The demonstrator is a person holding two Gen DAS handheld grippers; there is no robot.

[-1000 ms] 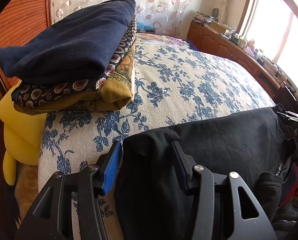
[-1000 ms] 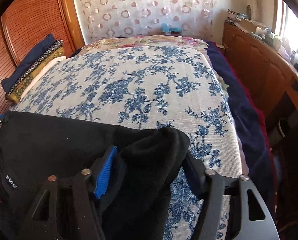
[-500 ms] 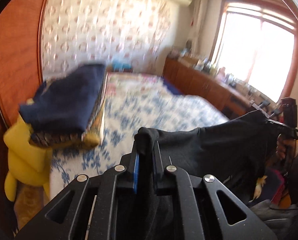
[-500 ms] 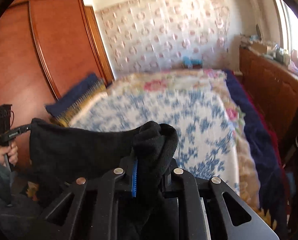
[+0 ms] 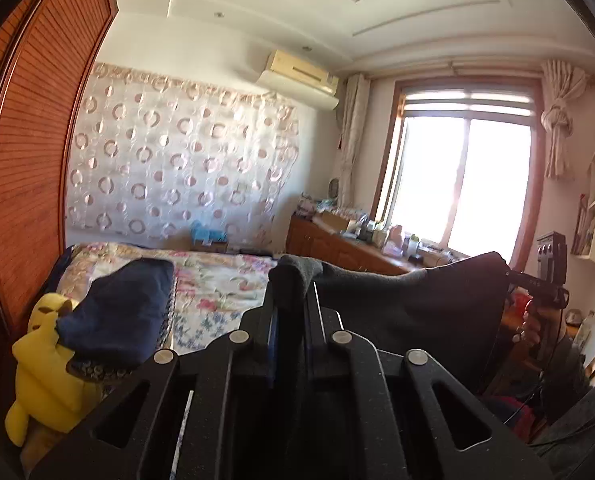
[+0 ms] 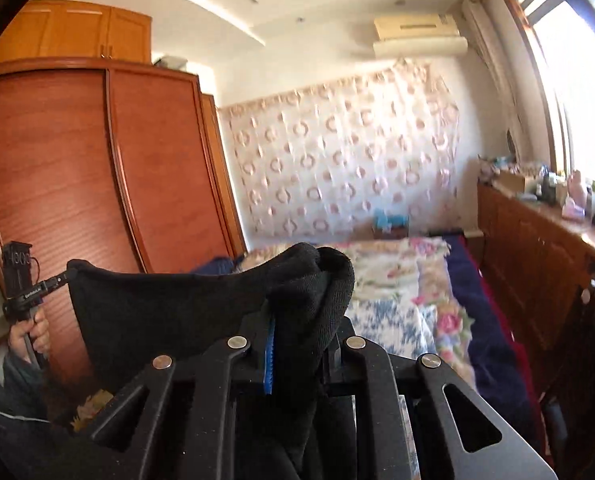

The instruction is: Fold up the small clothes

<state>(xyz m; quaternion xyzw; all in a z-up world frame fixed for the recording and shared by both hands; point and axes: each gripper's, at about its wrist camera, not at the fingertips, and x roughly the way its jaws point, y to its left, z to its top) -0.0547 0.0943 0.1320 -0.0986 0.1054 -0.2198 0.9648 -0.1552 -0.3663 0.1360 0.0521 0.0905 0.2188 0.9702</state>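
Now I have the black garment stretched in the air between both grippers, its top edge sagging slightly from one corner to the other. My left gripper is clamped tight on one bunched corner; my right gripper pinches the other, with cloth bulging over its fingers. Both closed onto the fabric within the last second. Below and ahead lies the bed, its near floral stretch bare. Folded clothes sit at its left edge beside a yellow plush, with the wardrobe close behind.
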